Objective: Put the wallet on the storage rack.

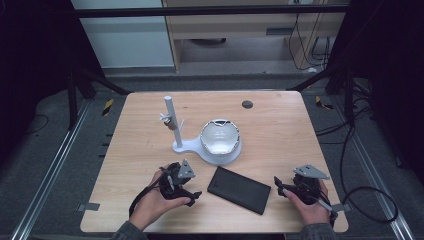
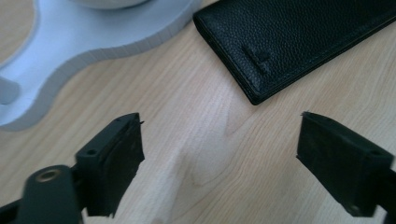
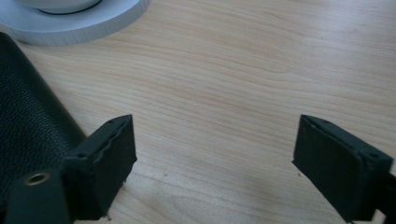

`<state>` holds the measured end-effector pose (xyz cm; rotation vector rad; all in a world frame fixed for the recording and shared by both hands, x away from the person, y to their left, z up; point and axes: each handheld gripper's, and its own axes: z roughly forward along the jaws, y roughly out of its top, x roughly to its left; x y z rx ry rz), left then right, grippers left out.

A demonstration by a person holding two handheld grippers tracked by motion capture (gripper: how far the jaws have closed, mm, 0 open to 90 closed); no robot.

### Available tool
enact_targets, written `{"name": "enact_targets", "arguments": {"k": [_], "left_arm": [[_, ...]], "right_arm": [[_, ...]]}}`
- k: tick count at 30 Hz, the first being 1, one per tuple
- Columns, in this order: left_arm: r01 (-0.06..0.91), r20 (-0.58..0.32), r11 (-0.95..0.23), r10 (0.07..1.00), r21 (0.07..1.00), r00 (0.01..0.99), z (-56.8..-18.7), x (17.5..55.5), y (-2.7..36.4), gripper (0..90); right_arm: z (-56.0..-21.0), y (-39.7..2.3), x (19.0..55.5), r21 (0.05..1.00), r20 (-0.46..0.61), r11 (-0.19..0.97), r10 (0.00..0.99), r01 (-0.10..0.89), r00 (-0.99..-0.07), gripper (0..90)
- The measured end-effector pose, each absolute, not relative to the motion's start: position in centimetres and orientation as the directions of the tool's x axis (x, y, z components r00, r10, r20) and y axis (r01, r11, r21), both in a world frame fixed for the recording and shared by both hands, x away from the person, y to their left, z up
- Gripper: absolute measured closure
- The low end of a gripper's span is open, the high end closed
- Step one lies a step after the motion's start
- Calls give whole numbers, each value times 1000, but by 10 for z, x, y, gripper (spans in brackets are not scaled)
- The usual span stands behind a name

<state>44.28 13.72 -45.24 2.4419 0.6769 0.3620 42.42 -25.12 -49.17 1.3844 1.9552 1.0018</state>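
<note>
We hold the left hand-held gripper [image 1: 192, 196] and the right hand-held gripper [image 1: 281, 186] near the front edge of the table [image 1: 280, 125], jaws spread wide on both and empty. Between them lies a black wallet [image 1: 239, 189], flat, just in front of the white stand [image 1: 210, 150] at the middle. If the wallet is our target, we should close over one edge squarely. Its embossed mark [image 2: 258, 58] is too faint to read.
</note>
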Motion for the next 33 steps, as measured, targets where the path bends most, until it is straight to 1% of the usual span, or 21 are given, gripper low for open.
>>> {"name": "enact_targets", "arguments": {"k": [1, 2, 3, 4, 5, 6, 8, 10, 11, 14, 17, 20, 22, 26, 33], "left_arm": [[385, 102, -707, 541, 593, 835, -452, 443, 137, 265], [385, 100, -720, 531, 578, 842, -458, 444, 135, 286], [385, 100, -720, 531, 578, 842, -458, 444, 135, 332], [387, 96, -724, 527, 571, 844, -461, 444, 133, 332], [384, 97, -734, 519, 560, 849, -463, 444, 132, 401], [384, 104, -744, 515, 547, 851, -466, 445, 130, 432], [385, 100, -751, 510, 537, 855, -470, 444, 128, 535], [379, 93, -753, 499, 537, 861, -471, 444, 127, 603], [373, 93, -758, 492, 535, 866, -471, 443, 126, 661], [358, 95, -775, 469, 521, 878, -471, 442, 122, 760], [362, 89, -787, 463, 500, 882, -471, 443, 119, 837], [369, 68, -788, 458, 493, 886, -471, 445, 116, 884], [366, 73, -791, 456, 491, 887, -471, 446, 113, 893], [359, 87, -809, 445, 466, 891, -471, 447, 108, 897], [354, 89, -811, 441, 466, 893, -473, 448, 104, 898]], "right_arm": [[-492, -251, 424, 815, -9, 197, 945, 545, -328, 166], [-491, -251, 424, 819, -13, 203, 942, 537, -336, 204], [-491, -251, 424, 819, -13, 203, 942, 537, -336, 204], [-491, -251, 424, 820, -14, 204, 941, 536, -337, 223], [-491, -252, 424, 820, -15, 206, 941, 534, -338, 242], [-490, -252, 424, 821, -15, 206, 940, 533, -341, 263], [-489, -252, 424, 823, -9, 203, 939, 531, -344, 305], [-489, -253, 423, 826, -15, 209, 937, 523, -350, 345], [-489, -253, 423, 827, -15, 208, 937, 522, -349, 362], [-488, -254, 423, 828, -15, 209, 936, 520, -352, 411], [-488, -254, 423, 828, -19, 215, 934, 518, -357, 463], [-488, -254, 422, 826, -14, 213, 933, 522, -359, 490], [-488, -254, 423, 827, -22, 221, 932, 517, -363, 508], [-488, -255, 422, 829, -24, 224, 930, 512, -368, 520], [-488, -255, 423, 828, -20, 222, 930, 516, -367, 505]]}}
